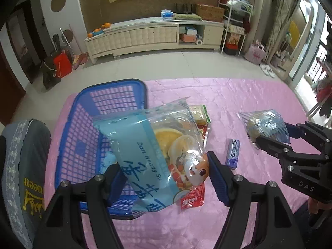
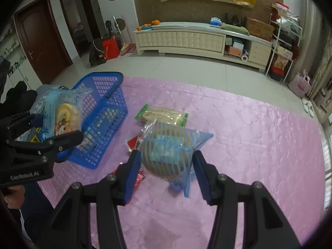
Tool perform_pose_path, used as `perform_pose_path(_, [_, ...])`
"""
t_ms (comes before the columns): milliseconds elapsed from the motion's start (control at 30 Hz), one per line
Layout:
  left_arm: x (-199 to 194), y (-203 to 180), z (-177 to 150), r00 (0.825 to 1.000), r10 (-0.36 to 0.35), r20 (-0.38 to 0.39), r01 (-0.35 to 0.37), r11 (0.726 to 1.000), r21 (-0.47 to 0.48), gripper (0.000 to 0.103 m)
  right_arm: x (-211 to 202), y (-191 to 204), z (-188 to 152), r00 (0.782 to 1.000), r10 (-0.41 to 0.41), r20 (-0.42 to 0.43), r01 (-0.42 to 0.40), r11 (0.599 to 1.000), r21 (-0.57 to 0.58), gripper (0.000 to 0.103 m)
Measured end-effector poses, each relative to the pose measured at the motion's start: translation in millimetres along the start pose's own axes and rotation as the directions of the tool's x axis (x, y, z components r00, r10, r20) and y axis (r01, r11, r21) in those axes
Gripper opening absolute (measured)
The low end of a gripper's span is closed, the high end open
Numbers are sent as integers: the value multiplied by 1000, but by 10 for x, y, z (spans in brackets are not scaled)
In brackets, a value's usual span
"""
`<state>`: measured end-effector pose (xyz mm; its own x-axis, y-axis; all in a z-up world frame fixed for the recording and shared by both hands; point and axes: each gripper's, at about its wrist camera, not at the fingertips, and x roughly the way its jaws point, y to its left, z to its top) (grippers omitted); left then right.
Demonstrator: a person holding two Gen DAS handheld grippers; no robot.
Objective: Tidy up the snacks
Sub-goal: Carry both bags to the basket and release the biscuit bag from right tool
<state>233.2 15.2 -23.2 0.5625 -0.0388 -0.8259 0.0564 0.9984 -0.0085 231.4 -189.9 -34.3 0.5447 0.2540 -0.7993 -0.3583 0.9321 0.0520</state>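
A pale-blue printed pastry bag (image 1: 149, 145) is pinched by the left gripper (image 1: 166, 172); a striped blue pastry bag (image 2: 168, 153) is pinched by the right gripper (image 2: 165, 175). The red packet (image 1: 192, 199) is partly hidden.

Pink-clothed table (image 2: 259, 137), blue basket (image 2: 103, 112), green-edged pkt (image 2: 161, 114), red pkts (image 1: 192, 200), purple gum pk (image 1: 233, 153).

1. My left gripper (image 1: 166, 176) is a black frame with two ribbed blue pads (image 1: 219, 181) on its fingers.
2. Round silver screws (image 1: 238, 178) sit at its linkage joints.
3. My right gripper (image 2: 164, 174) is built the same: black arms, blue ribbed pads, silver screws.
4. Its body bears white "DAS" lettering (image 1: 306, 186).
5. The left one's body reads "GenRobot.AI" (image 2: 25, 175) in white.
6. I wear a dark sleeve (image 2: 34, 199).
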Motion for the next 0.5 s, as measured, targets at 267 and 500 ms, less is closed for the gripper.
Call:
perform_pose_path(267, [-316, 532, 35, 999, 10, 38, -9, 1000, -9, 69, -121, 448, 255, 1000, 10, 21, -8, 998, -61, 32])
perform_pose_path(500, [-381, 996, -29, 999, 15, 48, -12, 998, -65, 69, -58, 849, 436, 1000, 16, 25, -12, 988, -151, 16])
